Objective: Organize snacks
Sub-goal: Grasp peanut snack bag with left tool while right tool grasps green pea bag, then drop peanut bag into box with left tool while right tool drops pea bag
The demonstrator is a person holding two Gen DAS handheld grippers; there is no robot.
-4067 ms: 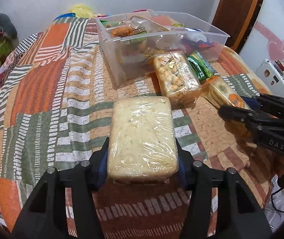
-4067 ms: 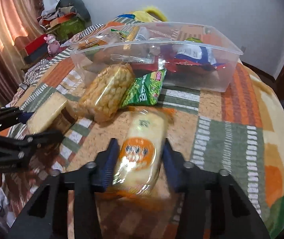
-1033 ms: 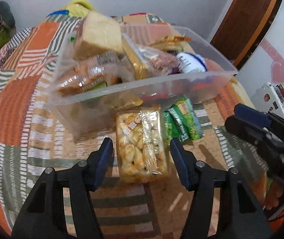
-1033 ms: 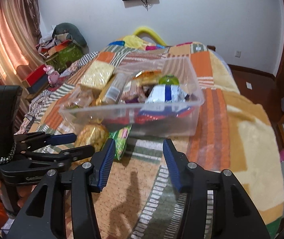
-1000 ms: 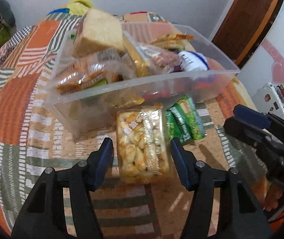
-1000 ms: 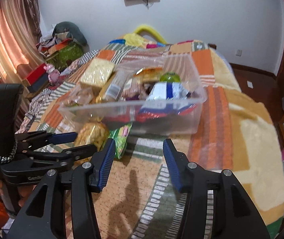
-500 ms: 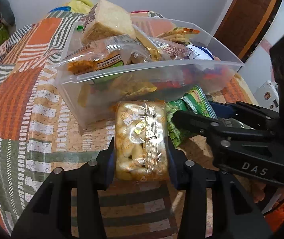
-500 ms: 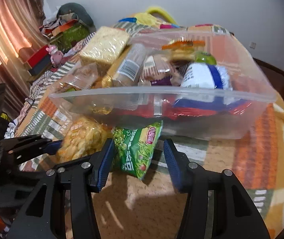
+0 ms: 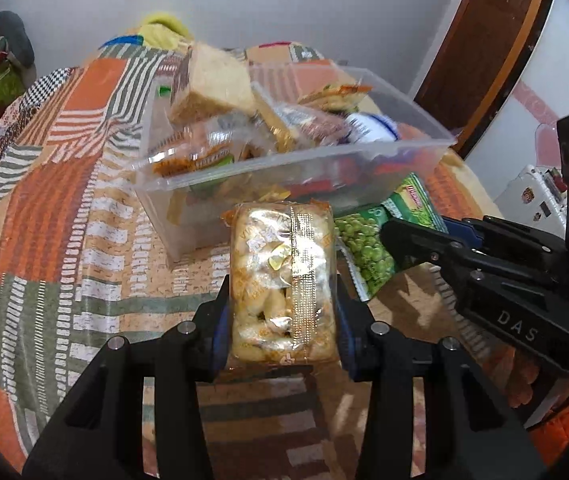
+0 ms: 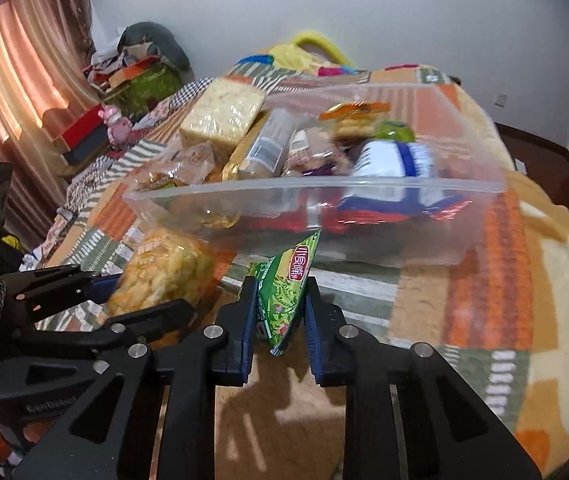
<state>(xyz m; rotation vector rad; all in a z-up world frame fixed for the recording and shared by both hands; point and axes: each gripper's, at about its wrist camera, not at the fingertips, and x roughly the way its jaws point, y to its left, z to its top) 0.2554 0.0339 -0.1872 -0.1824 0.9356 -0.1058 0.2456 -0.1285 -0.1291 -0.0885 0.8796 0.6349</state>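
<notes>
My left gripper is shut on a clear bag of yellow puffed snacks, held just in front of the clear plastic bin. The bag also shows in the right wrist view. My right gripper is shut on a green pea snack packet, which stands tilted up against the bin's front wall. The green packet lies right of the bag in the left wrist view. The bin holds several snacks, with a wrapped pale block on top.
The bin sits on a bed with an orange, green and white patchwork cover. Clutter and curtains are at the left side of the room. A brown door stands at the right.
Both grippers moved in toward the bin and closed: the left onto the puffed snack bag, the right onto the green packet, which is now tipped up on edge.
</notes>
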